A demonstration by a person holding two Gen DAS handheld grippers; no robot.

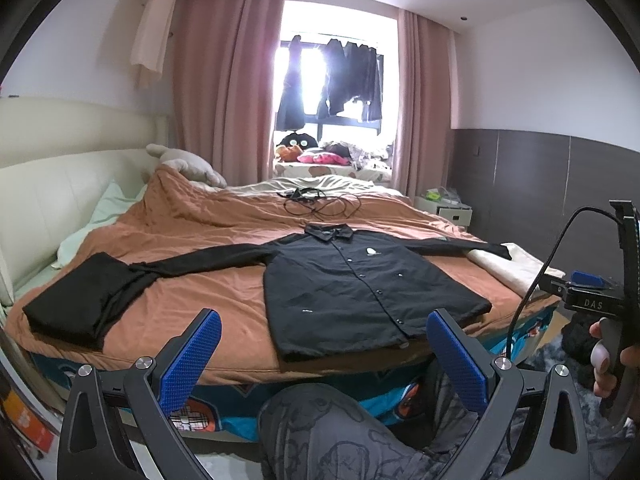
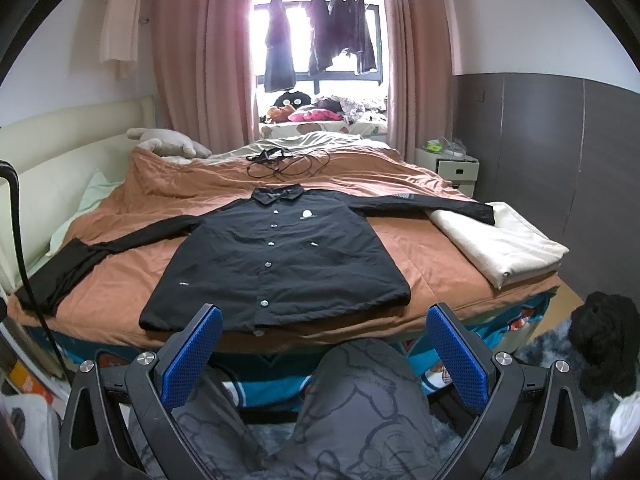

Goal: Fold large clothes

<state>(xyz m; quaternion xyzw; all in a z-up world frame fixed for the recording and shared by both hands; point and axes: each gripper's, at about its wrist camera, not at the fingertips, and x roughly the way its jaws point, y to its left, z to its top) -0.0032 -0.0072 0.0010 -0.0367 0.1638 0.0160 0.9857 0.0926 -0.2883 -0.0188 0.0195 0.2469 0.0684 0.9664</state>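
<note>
Black cotton, long-sleeved and buttoned up the front, the large collared shirt lies face up and spread flat on the rust-orange quilt of the bed, its hem along the near edge and its collar pointing toward the far edge by the window. Both sleeves run straight out toward the side edges. One cuff reaches the folded dark garment near the left-hand near corner. The other cuff rests against the folded cream cloth near the right-hand near corner.

Neither tool has touched the shirt yet. The left gripper hangs short of the near edge with its blue-padded jaws spread wide and nothing between them. The right gripper is the same, released and empty, just off the hem. The person's patterned trouser knee sits below both.

As I judge it, the task stands at its very start: the garment is laid out and smoothed, and no fold has been made. The next move likely calls for each tool to travel out to a sleeve or shoulder, close on a single layer of cloth, and carry it inward across the buttoned front. The cuff by the cream cloth needs a clean pinch, so that only the shirt comes up.
</note>
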